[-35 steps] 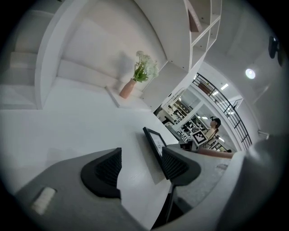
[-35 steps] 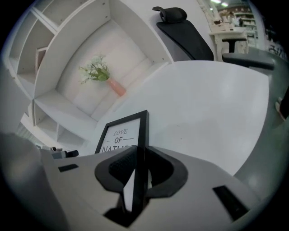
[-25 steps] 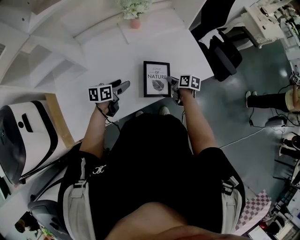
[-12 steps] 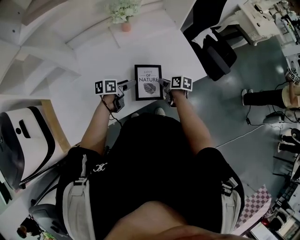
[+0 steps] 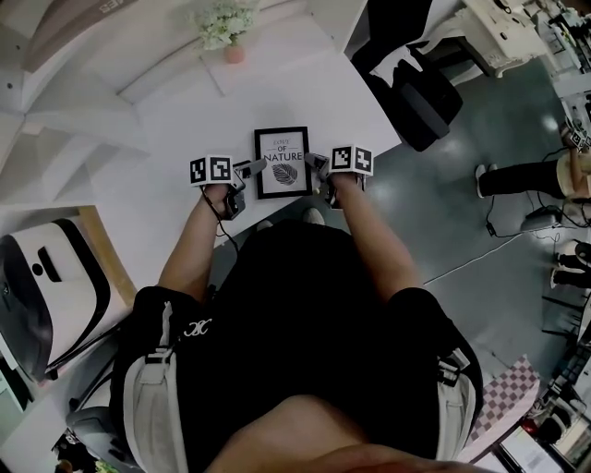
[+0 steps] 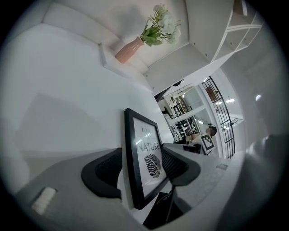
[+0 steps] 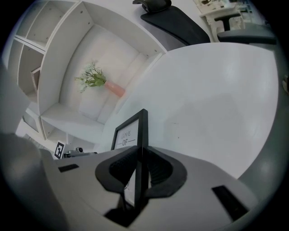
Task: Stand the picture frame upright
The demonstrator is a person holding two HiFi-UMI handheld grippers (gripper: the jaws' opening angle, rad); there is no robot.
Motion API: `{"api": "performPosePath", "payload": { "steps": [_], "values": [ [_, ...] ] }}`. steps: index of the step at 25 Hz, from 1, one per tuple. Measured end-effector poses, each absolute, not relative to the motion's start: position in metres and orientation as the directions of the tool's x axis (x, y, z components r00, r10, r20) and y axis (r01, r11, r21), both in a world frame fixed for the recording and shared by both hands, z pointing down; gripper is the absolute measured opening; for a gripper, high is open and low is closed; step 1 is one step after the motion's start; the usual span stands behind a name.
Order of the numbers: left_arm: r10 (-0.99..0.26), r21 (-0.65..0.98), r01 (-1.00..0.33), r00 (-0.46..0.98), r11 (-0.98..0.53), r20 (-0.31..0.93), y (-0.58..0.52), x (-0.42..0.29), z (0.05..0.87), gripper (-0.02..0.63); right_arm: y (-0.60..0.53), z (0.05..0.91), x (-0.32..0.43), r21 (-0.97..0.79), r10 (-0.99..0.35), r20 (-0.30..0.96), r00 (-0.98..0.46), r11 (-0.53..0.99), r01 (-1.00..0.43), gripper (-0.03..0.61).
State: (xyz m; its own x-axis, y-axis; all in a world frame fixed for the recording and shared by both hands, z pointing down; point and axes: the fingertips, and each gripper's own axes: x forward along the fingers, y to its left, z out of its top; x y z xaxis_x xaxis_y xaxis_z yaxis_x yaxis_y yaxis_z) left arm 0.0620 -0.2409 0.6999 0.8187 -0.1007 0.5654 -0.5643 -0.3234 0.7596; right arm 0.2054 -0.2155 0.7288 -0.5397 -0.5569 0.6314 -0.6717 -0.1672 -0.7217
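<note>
Head view, upper centre: the left claw, spread, is sliding around the left edge of the picture frame. The right claw is tightening its pinch on the right edge, likely readying the lift.

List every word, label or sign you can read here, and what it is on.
"LOVE OF NATURE": on the print in the picture frame.
Marker cubes on the left claw and right claw: square patterns only, no words.
Lettering on the white ledge, top left of the head view: cut off and blurred, unreadable.
</note>
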Motion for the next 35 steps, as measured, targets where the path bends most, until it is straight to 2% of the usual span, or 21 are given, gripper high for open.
{"api": "performPosePath", "payload": {
  "steps": [4,8,11,14,21,30,31,33,34,35],
  "values": [
    [-0.106,0.756,-0.573,0.813,-0.316,0.572,-0.241,0.060,0.704,0.284,-0.216,0.729,0.204,-0.637,-0.527,0.694,-0.491,-0.130,-0.760,0.074],
    [-0.120,0.762,-0.574,0.815,-0.300,0.566,-0.244,0.056,0.704,0.284,-0.217,0.729,0.199,-0.443,-0.459,0.809,-0.368,-0.064,-0.894,0.084],
    [-0.132,0.769,-0.570,0.820,-0.290,0.557,-0.246,0.053,0.704,0.284,-0.217,0.730,0.198,-0.334,-0.440,0.852,-0.282,-0.045,-0.941,0.084],
    [-0.133,0.773,-0.567,0.822,-0.286,0.554,-0.246,0.052,0.704,0.284,-0.218,0.732,0.199,-0.350,-0.432,0.853,-0.292,-0.060,-0.935,0.081],
    [-0.128,0.785,-0.550,0.833,-0.284,0.538,-0.245,0.055,0.702,0.284,-0.218,0.732,0.201,-0.507,-0.432,0.795,-0.426,-0.086,-0.858,0.074],
    [-0.103,0.758,-0.573,0.814,-0.311,0.572,-0.243,0.061,0.704,0.274,-0.218,0.729,0.199,-0.538,-0.441,0.775,-0.453,-0.084,-0.839,0.074],
    [-0.094,0.753,-0.575,0.810,-0.320,0.579,-0.242,0.063,0.704,0.258,-0.217,0.729,0.199,-0.540,-0.441,0.774,-0.454,-0.085,-0.837,0.074],
    [-0.079,0.743,-0.578,0.804,-0.337,0.589,-0.239,0.067,0.704,0.140,-0.217,0.729,0.199,-0.542,-0.442,0.772,-0.457,-0.080,-0.837,0.074],
    [-0.076,0.735,-0.584,0.797,-0.345,0.599,-0.237,0.068,0.704,0.103,-0.218,0.729,0.199,-0.540,-0.444,0.771,-0.458,-0.074,-0.838,0.074],
    [-0.076,0.722,-0.595,0.788,-0.353,0.611,-0.237,0.069,0.705,0.103,-0.218,0.729,0.199,-0.539,-0.445,0.769,-0.458,-0.067,-0.840,0.074]
  ]
}}
